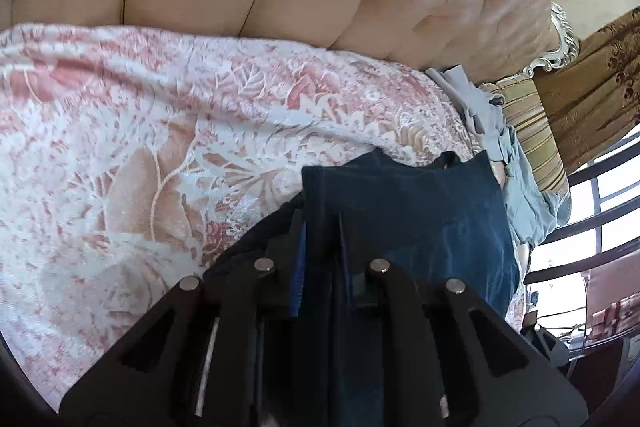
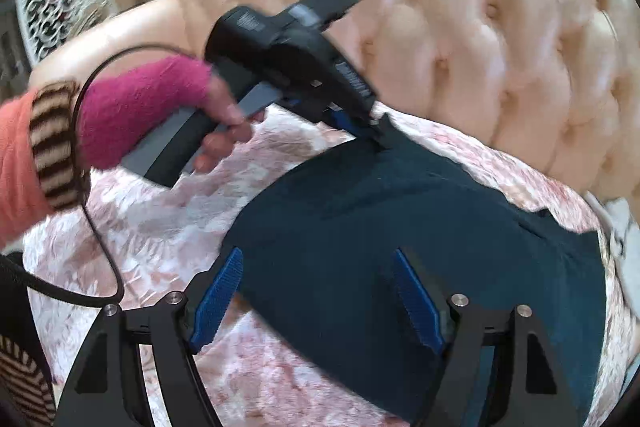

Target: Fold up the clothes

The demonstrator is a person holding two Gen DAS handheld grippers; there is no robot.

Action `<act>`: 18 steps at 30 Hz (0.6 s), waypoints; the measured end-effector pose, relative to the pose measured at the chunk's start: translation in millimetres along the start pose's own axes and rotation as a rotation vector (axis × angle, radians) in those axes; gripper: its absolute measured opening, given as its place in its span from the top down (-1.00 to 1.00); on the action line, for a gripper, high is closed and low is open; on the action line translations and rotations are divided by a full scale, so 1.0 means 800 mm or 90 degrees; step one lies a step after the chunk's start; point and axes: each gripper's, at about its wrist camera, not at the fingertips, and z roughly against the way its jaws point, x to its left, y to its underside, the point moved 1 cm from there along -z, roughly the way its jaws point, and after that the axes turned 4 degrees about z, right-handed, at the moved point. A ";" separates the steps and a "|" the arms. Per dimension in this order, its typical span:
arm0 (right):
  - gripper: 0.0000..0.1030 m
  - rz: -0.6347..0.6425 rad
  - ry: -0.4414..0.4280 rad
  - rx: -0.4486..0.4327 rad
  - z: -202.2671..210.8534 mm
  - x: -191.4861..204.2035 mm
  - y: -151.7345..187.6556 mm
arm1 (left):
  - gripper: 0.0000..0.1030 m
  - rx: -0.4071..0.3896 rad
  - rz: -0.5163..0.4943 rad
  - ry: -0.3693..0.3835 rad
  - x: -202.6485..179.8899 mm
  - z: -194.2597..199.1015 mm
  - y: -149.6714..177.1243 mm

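Left tongs: the left gripper is pinched narrow on a corner of the dark teal cloth garment; in the right wrist view its tips bite the garment's far corner.
Right tongs: the right gripper stands wide, its ribbed blue pads apart over the garment's near edge, no cloth pressed between them.
Garment look: dark teal, plain, soft, spread mostly flat with shallow creases and a small notch at its right edge.
Garment place: on the pink and white floral bedspread, towards the right, near the cream tufted headboard.
Hand: a hand in a fuzzy magenta sleeve grips the left tool's handle.
Beyond: pale blue crumpled clothes lie at the bedspread's right edge, beside a gold striped cushion.
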 end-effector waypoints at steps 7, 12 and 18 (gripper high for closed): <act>-0.33 0.192 0.060 0.069 -0.051 0.071 -0.016 | 0.67 0.019 -0.012 -0.018 -0.005 -0.002 -0.002; -0.18 0.215 0.079 0.088 -0.079 0.081 -0.006 | 0.67 0.020 0.003 -0.008 0.004 -0.009 -0.003; 0.23 0.174 -0.009 0.109 -0.076 0.055 0.007 | 0.67 0.019 0.010 -0.021 0.011 -0.026 -0.008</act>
